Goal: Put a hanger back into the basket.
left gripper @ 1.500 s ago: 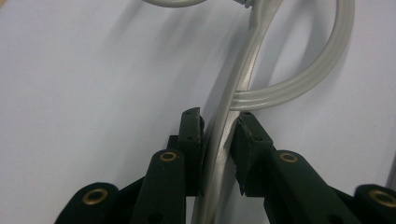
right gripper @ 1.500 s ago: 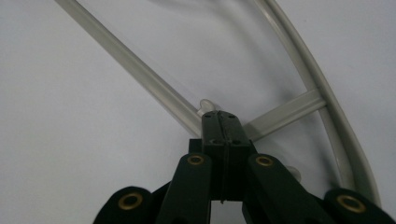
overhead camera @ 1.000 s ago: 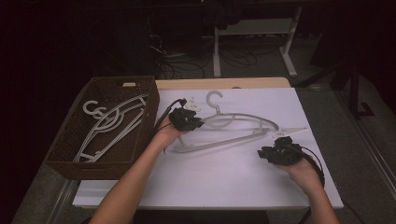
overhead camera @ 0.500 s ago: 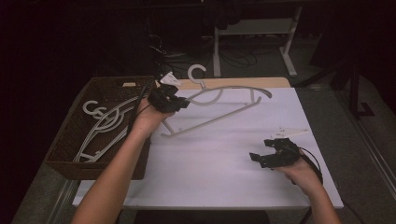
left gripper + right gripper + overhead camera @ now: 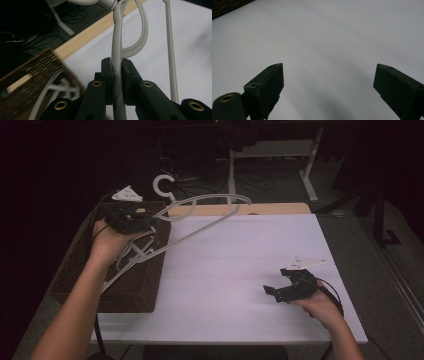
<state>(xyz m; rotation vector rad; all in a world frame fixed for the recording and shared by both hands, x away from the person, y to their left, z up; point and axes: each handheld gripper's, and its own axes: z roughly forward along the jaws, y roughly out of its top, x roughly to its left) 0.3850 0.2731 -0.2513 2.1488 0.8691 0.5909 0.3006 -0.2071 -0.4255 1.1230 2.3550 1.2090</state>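
In the high view I see my left gripper (image 5: pixel 131 221) above the brown woven basket (image 5: pixel 80 270) at the table's left edge, its fingers clamped on a grey plastic hanger (image 5: pixel 200 215). The hanger is off the table (image 5: pixel 240 270), tilted, with its hook (image 5: pixel 162 185) up past the far edge and its long bar slanting down toward the basket. Inside the basket lie more pale hangers (image 5: pixel 132 257), overlapping one another; I cannot tell how many. My right gripper (image 5: pixel 281 282) rests low over the white table near its right front, well apart from the hanger, and its fingers have just been opening, with nothing between them.

In the left gripper view the two black fingers (image 5: pixel 108 75) press from both sides on the hanger's grey arm (image 5: pixel 117 50), which runs up between them toward the hook's neck. A corner of the basket (image 5: pixel 35 72) sits at lower left with pale hangers (image 5: pixel 60 87) in it.

In the right gripper view my fingers (image 5: pixel 270 85) stand wide apart over bare white table (image 5: pixel 324 37); a dark strip of the basket (image 5: pixel 227 6) shows at upper left.
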